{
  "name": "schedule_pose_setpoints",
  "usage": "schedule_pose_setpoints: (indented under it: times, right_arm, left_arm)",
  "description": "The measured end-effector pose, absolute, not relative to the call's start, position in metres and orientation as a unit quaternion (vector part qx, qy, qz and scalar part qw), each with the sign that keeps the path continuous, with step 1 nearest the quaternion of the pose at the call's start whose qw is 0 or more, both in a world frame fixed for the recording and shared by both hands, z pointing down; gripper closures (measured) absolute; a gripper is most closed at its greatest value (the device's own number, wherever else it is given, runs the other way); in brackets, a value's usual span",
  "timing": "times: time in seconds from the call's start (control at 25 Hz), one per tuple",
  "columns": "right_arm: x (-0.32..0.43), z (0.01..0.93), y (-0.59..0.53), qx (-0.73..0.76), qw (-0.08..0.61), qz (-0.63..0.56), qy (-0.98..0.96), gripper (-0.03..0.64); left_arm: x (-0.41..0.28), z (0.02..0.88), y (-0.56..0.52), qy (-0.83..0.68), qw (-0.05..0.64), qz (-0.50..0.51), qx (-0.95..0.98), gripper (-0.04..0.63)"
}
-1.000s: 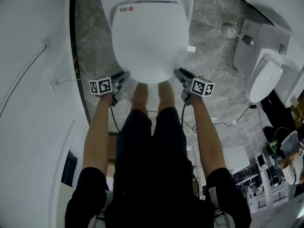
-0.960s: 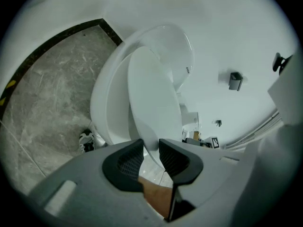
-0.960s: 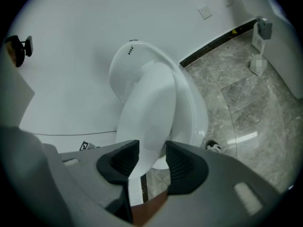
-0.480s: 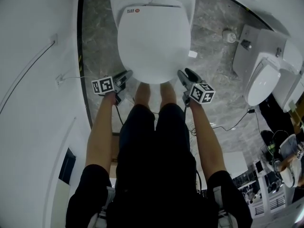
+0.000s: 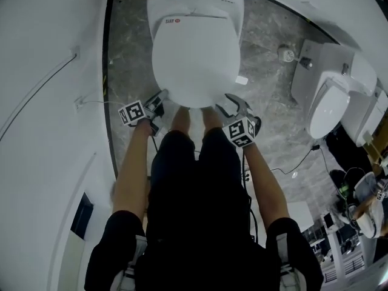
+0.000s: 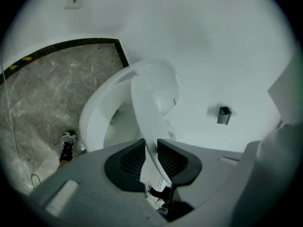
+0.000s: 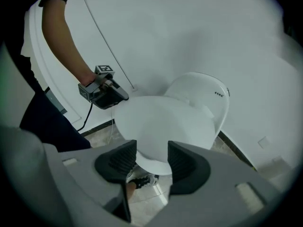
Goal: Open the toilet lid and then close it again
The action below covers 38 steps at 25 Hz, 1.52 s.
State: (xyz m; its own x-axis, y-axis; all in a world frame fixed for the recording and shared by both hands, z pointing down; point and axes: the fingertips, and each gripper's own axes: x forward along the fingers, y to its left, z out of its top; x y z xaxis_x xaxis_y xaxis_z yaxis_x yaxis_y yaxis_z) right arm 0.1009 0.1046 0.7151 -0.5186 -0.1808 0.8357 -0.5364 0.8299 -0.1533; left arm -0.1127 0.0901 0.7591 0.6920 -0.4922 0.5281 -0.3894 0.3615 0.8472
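White toilet lid [image 5: 195, 50], upper centre of head view, looks mid-opening: left gripper [image 6: 150, 150] jaws, just closing, pinch its front rim, right gripper [image 7: 151, 157] jaws, just widened, grip nothing; next likely needs swinging it upright.

Toilet lid [image 5: 195, 59] at 12 o'clock; left hand-held gripper [image 5: 161, 97] on its 7 o'clock rim, right hand-held gripper [image 5: 234, 104] near 5; second toilet [image 5: 324, 105] at 3.

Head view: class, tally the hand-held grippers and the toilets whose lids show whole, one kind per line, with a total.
Grippers: 2 (left gripper, right gripper)
Toilets: 2 (near toilet, toilet at right)
Total: 4
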Motion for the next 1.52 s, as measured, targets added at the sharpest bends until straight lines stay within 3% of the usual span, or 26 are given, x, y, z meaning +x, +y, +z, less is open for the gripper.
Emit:
schedule_pose_setpoints:
  times: [0.68, 0.8, 1.32, 1.52]
  right_arm:
    - [0.047, 0.695, 0.118, 0.151, 0.521, -0.050, -0.838, 0.411]
    - [0.041, 0.690, 0.110, 0.161, 0.535, -0.087, -0.825, 0.490]
    - [0.040, 0.669, 0.092, 0.198, 0.556, -0.044, -0.806, 0.512]
    - [0.037, 0.658, 0.085, 0.217, 0.557, -0.030, -0.801, 0.515]
  left_arm:
    - [-0.116, 0.716, 0.068, -0.384, 0.722, -0.099, 0.567, 0.520]
    - [-0.115, 0.711, 0.065, -0.380, 0.721, -0.094, 0.571, 0.520]
    - [-0.128, 0.683, 0.057, -0.387, 0.716, -0.107, 0.571, 0.514]
    - [-0.141, 0.656, 0.057, -0.376, 0.651, -0.027, 0.659, 0.514]
